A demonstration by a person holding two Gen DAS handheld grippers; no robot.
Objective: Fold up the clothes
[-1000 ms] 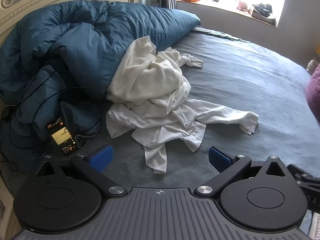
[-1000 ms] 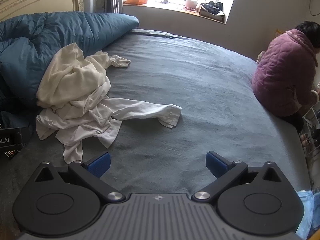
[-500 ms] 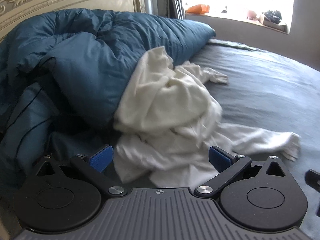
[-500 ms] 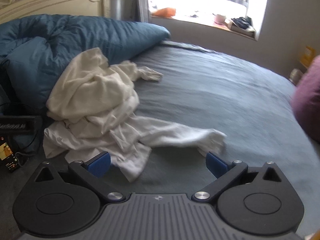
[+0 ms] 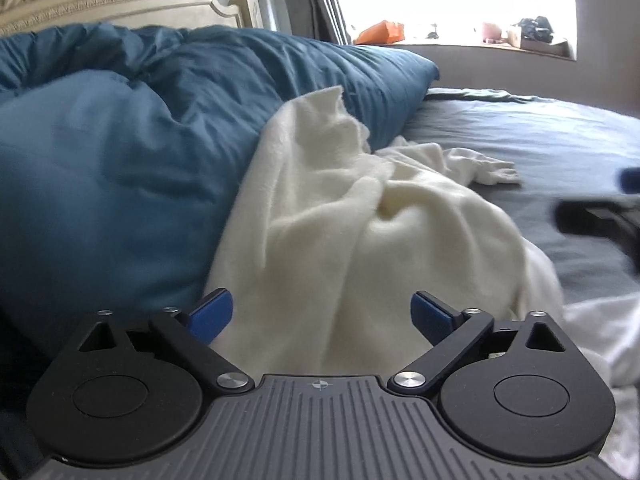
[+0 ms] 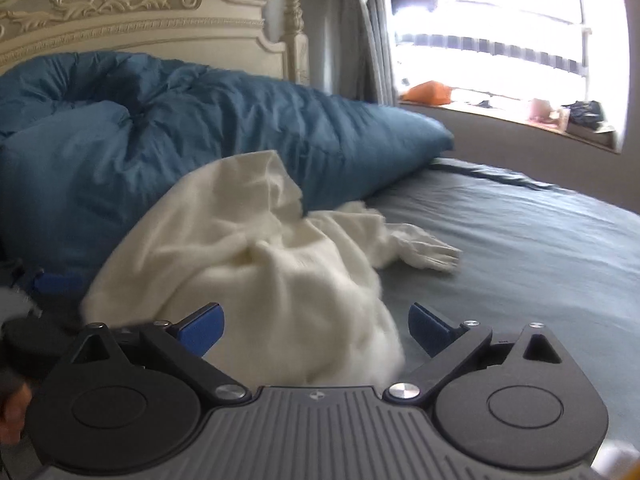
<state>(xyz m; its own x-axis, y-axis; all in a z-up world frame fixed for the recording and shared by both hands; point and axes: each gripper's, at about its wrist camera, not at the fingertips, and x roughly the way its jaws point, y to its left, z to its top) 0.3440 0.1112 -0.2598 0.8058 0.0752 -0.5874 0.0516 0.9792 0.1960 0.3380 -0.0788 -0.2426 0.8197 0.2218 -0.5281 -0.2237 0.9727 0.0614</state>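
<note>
A crumpled cream garment (image 5: 360,224) lies heaped against the blue duvet (image 5: 120,152) on the grey bed sheet (image 5: 560,140). A thinner white garment (image 5: 600,332) spreads beneath it at the right. My left gripper (image 5: 322,314) is open, its blue pads on either side of the cream heap's near edge, close above it. From the right wrist view, the same cream garment (image 6: 260,264) fills the middle, and my right gripper (image 6: 316,330) is open over its near end. The right gripper shows blurred at the far right of the left wrist view (image 5: 600,220).
A carved cream headboard (image 6: 132,20) stands behind the blue duvet (image 6: 160,128). The window sill (image 6: 520,116) holds an orange item and other small objects. Grey sheet (image 6: 540,248) stretches to the right. The left gripper's blue pad (image 6: 56,282) shows at the left edge.
Both grippers have moved forward and down toward the cream garment, which now fills each view. The phone and the seated person have dropped out of sight. Both stay open.
</note>
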